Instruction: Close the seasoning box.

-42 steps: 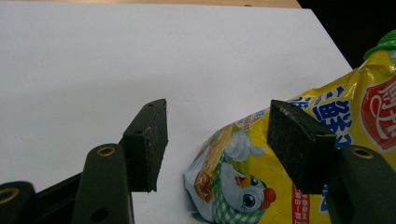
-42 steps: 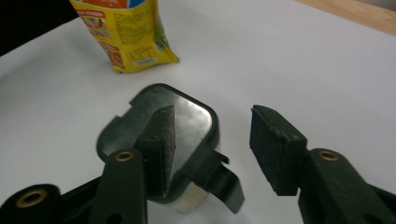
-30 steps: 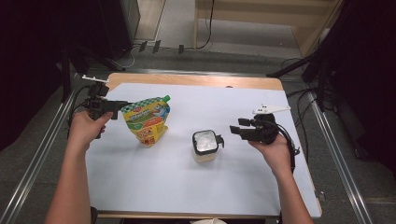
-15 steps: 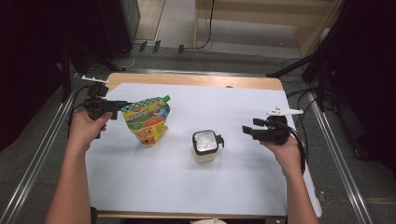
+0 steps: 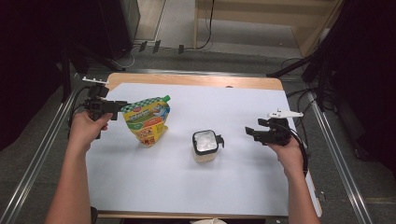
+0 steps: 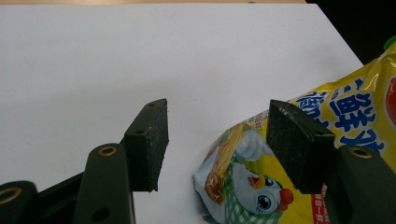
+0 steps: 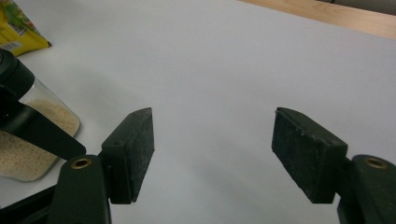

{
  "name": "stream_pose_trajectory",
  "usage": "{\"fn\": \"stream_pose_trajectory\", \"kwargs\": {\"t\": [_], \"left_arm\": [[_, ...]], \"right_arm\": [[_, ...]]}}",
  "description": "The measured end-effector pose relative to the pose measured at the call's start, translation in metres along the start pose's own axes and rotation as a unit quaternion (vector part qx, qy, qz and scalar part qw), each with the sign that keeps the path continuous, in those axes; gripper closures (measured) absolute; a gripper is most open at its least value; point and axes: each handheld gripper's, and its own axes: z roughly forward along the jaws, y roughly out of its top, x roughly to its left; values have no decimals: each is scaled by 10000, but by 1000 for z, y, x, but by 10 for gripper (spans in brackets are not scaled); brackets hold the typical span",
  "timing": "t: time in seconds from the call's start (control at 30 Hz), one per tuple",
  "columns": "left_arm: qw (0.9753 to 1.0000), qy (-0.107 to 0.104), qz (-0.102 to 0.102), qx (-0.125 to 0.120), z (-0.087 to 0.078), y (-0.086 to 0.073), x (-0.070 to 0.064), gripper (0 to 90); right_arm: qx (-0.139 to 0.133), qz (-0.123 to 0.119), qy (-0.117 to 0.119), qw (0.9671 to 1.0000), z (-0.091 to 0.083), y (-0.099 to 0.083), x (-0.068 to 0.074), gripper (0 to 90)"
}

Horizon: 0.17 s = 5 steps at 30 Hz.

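The left gripper (image 5: 122, 104) hovers at the left side of the table with its jaws spread wide; in the left gripper view the yellow spouted pouch (image 6: 299, 154) sits partly between them, its upper corner just ahead of the right-hand pad, yet nothing is clamped — I cannot tell whether that pad touches the foil. From the high view the pouch (image 5: 145, 122) stands slightly tilted on the white sheet (image 5: 243, 182), green cap pointing up and away from the gripper. The right gripper (image 5: 254, 132) is likewise released, jaws apart over bare sheet, near but clear of the clear jar with a black flip lid (image 5: 205, 145); in the right gripper view that jar (image 7: 28, 149) shows pale granules inside and sits off to the side of the jaws, not between them.

As a judgement, the work is at its start: neither thing is gripped, the jar's lid looks closed, the pouch cap appears on; grasping, opening and any pouring are all left.

Room is generous — the sheet is bare in front of and behind both things, and between jar and pouch; the left gripper works close to the sheet's left edge and the metal rail (image 5: 42, 154) beyond it, so that side is tightest.
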Motion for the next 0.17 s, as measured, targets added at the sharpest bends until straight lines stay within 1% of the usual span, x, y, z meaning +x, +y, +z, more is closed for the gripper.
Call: {"fn": "stream_pose_trajectory", "kwargs": {"t": [0.1, 0.17], "left_arm": [[10000, 11, 12, -59, 0, 0, 0, 394], [9999, 70, 21, -90, 0, 0, 1, 390]], "right_arm": [[29, -50, -21, 10000, 2, -1, 1, 296], [42, -66, -17, 10000, 2, -1, 1, 294]]}}
